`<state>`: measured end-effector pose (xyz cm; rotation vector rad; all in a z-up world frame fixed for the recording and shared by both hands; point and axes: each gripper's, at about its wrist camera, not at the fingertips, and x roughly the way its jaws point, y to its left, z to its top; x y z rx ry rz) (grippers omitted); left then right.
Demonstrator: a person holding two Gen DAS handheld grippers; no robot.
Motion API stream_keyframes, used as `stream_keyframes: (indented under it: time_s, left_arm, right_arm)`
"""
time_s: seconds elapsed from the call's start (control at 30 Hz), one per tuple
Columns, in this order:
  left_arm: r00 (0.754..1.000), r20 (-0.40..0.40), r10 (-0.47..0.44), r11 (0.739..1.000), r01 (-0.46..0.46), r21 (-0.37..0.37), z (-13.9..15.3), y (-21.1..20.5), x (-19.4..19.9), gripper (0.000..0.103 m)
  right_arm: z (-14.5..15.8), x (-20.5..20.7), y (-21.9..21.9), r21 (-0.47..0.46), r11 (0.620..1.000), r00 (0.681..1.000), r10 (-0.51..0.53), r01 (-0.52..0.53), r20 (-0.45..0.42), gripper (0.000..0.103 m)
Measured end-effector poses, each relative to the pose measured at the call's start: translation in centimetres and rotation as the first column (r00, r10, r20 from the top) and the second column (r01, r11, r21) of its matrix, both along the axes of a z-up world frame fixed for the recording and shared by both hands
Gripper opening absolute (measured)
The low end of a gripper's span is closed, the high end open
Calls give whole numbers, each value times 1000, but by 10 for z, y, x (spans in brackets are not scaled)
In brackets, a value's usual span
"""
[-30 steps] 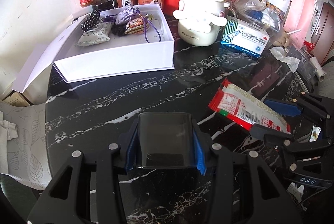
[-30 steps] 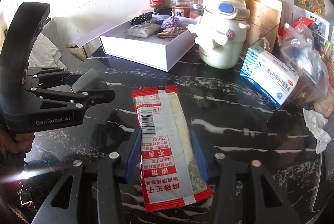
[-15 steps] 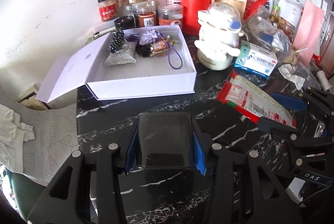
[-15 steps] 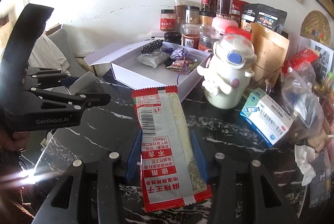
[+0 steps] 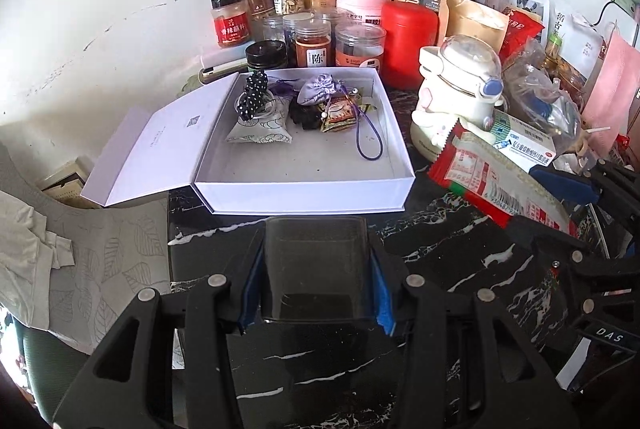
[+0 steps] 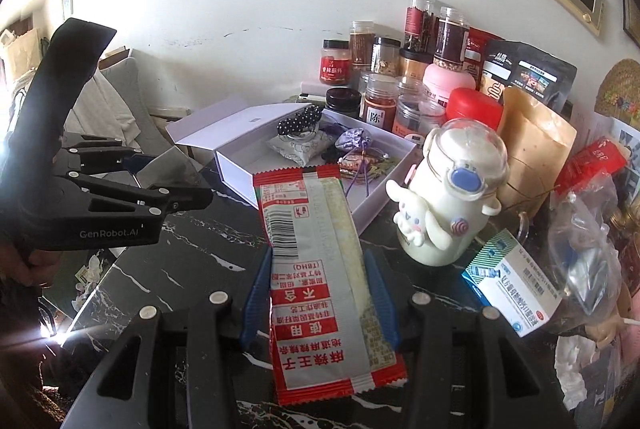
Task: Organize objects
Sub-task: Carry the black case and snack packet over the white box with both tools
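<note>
Black marble tabletop (image 5: 460, 249) below: my right tool (image 6: 316, 293) pinches the light, crinkly, slippery snack packet (image 6: 316, 269) mid-length, left tool (image 5: 316, 269) clamps a rigid dark translucent case (image 5: 316, 269), white box (image 5: 304, 185) ahead.

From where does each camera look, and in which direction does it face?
Left wrist: on the left gripper, facing down over its dark clear case toward the white box; right gripper at right.
Right wrist: on the right gripper, facing along its red snack packet; left gripper and a hand at left.
Shared: box, packet, white bottle.
</note>
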<state>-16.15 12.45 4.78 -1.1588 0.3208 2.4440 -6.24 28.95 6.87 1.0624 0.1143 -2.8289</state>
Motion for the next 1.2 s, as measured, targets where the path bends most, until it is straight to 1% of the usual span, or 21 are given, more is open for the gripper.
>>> stream_keyframes:
  time_s: [0.4,0.97,1.2]
  left_arm:
    - [1000,0,-4,1000,4,11,2,14,-48,43]
    - [1000,-11,6,1000,-6,-4,-12,23,-116,43]
    - [999,-27,20,1000,-20,-13,-16,23,-143,43]
  right_arm:
    - [-1,-44,5,7,1000,1000,14,-14,7,48]
    - [-12,-114,5,19,999,998,47,-48,38,48]
    - [-13,-142,1,26,998,998,58,-59,28,48]
